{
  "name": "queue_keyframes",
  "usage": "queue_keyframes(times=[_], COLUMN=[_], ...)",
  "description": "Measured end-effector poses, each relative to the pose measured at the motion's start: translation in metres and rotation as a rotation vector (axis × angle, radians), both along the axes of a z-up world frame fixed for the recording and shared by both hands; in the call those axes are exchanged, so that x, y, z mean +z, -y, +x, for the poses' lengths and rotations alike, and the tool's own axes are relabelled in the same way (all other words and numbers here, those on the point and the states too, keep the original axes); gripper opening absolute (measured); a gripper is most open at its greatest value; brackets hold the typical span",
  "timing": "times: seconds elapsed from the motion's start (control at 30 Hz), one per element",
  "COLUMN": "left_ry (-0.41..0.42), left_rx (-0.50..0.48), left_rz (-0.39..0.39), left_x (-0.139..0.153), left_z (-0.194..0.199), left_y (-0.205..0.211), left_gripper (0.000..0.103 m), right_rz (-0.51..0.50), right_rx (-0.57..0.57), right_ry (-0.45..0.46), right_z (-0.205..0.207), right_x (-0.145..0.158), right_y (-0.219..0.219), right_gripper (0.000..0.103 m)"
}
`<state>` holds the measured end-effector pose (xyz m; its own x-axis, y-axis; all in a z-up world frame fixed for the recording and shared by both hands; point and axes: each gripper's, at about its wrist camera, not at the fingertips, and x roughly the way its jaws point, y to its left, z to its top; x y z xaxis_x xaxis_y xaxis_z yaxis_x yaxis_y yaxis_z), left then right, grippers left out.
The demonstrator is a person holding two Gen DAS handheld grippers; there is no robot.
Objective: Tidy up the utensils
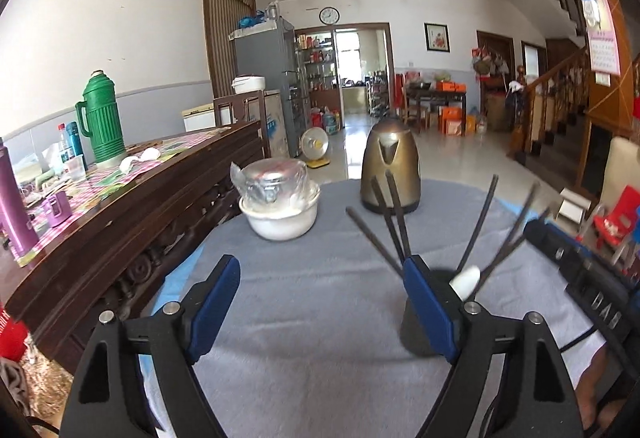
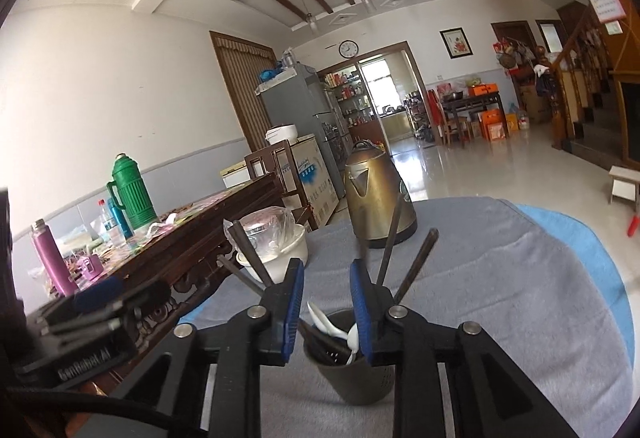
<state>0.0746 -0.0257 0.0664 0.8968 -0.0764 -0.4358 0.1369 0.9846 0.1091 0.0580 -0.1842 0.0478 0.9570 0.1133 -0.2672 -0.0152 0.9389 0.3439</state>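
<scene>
We see our left gripper [image 1: 320, 302] wide open, empty; our right gripper [image 2: 326, 312], parted slightly, grips nothing above the near utensil holder [image 2: 352, 378] holding chopsticks [image 2: 390, 242] and white spoons [image 2: 324, 322]. "GenRobot.AI" is printed on the left gripper.

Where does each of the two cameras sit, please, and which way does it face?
Left wrist: sits behind the left tongs, open, facing the grey cloth; the right tongs show at right.
Right wrist: sits behind the right tongs, open over the utensil cup; the left tongs show at left.
Shared: cup, chopsticks, kettle, white bowl.
</scene>
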Motion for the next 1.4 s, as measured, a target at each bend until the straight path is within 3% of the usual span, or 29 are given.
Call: queue_keyframes(times=[0.33,0.83,0.93,1.0,1.2,1.4], left_ry=[-0.006,-0.06,-0.086,-0.108,-0.175,-0.224], left_rx=[0.008,0.004,0.001,0.001,0.03,0.033], left_rz=[0.026,0.022,0.016,0.021,0.061,0.078], left_x=[0.003,-0.007,-0.012,-0.017,-0.033,-0.046], left_z=[-0.019,-0.019,-0.016,-0.013,-0.007,-0.004], left_y=[-0.003,0.001,0.002,0.005,0.01,0.01], left_gripper=[0.089,0.093,0.094,0.095,0.095,0.095], right_rz=[-0.004,0.005,0.017,0.022,-0.03,-0.101], right_rx=[-0.012,-0.008,-0.004,-0.009,-0.004,0.002], right_ry=[0.027,-0.024,-0.05,-0.061,-0.11,-0.241], right_z=[-0.024,-0.027,-0.024,-0.024,-0.025,-0.027], right_x=[0.013,0.001,-0.005,-0.009,-0.017,-0.031], right_y=[-0.005,-0.006,-0.003,0.0,0.0,0.005], right_gripper=[0.027,0.027,0.035,0.057,0.057,0.057])
